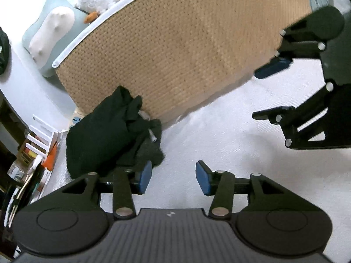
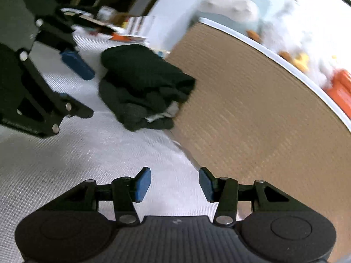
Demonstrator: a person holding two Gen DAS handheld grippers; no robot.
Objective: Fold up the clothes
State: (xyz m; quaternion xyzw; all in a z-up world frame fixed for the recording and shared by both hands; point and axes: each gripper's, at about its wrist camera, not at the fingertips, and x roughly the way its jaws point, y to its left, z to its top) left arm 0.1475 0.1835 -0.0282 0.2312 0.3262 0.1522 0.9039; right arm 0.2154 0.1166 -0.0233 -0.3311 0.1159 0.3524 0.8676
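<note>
- Beside the woven mat (image 1: pixel 175 50), against its near corner, sits the pile of dark clothes (image 1: pixel 109 131) on the white bedsheet (image 1: pixel 219 135).
- My left claw (image 1: pixel 173 178) hangs over bare sheet just short of the pile, jaws partly apart, nothing between them.
- My right claw (image 2: pixel 174 185) is also half open and empty, farther from the pile, near the mat's edge.
- Risk: reaching in blind, I could pinch several layers at once and drag the whole pile, or snag the mat's border.
- The clothes look black, soft and bunched, roughly stacked, with a pale scrap showing between layers.
</note>
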